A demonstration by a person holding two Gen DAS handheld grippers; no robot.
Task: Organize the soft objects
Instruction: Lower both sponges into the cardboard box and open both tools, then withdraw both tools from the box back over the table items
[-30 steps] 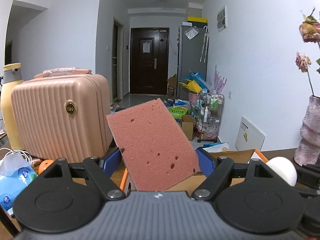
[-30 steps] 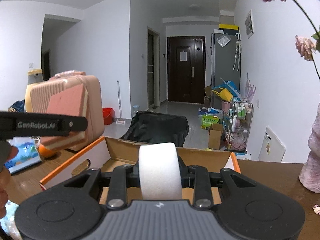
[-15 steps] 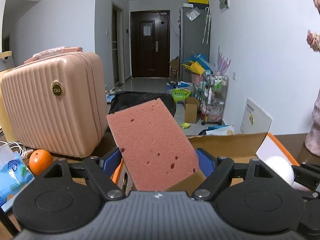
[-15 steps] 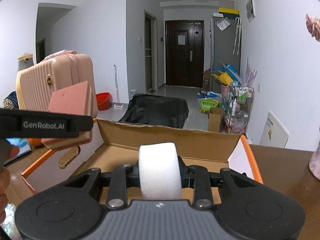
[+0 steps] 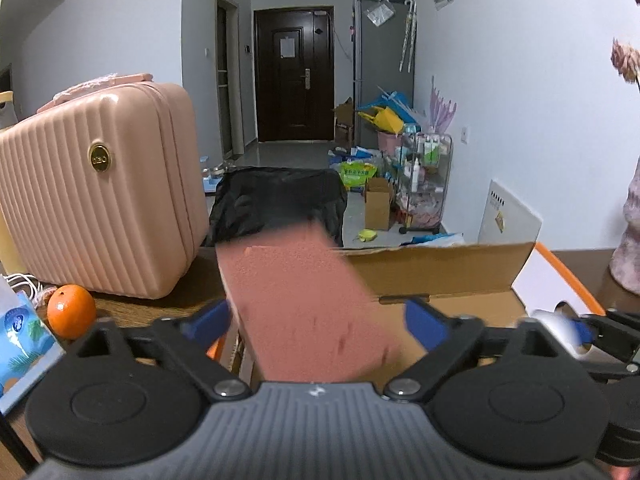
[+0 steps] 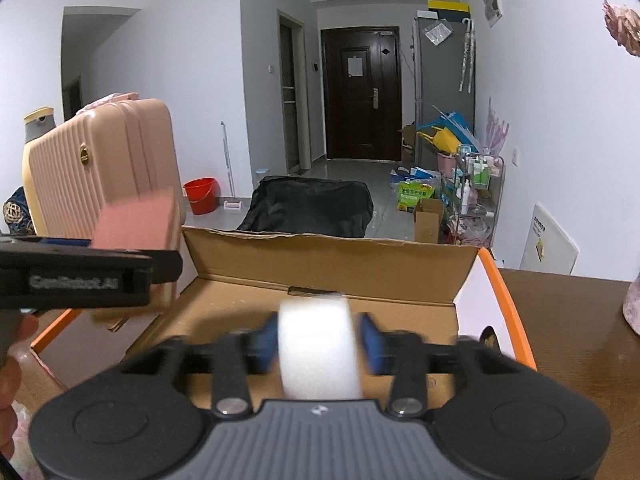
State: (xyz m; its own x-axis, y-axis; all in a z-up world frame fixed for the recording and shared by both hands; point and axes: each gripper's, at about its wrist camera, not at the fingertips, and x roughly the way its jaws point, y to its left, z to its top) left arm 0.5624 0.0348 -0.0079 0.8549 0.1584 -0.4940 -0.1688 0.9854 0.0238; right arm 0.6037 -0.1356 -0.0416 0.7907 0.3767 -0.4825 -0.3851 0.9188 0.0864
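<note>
- Left wrist view: left gripper [image 5: 316, 320] has its jaws opening; the pink sponge [image 5: 304, 304], blurred, sits between the spread blue pads at lower centre, over the cardboard box [image 5: 440, 272].
- Right wrist view: right gripper [image 6: 316, 340] has its jaws opening, pads clear of the white foam piece [image 6: 316, 344] at lower centre, above the box floor.
- Pink suitcase [image 5: 96, 208] stands at left, an orange [image 5: 71, 311] below it.

cardboard box [image 6: 320, 264] top open, floor mostly bare | left of box: pink suitcase [image 5: 100, 208], orange [image 5: 71, 311] block | right of box: bare table [image 6: 568, 320], vase [image 6: 634, 304] at edge
</note>
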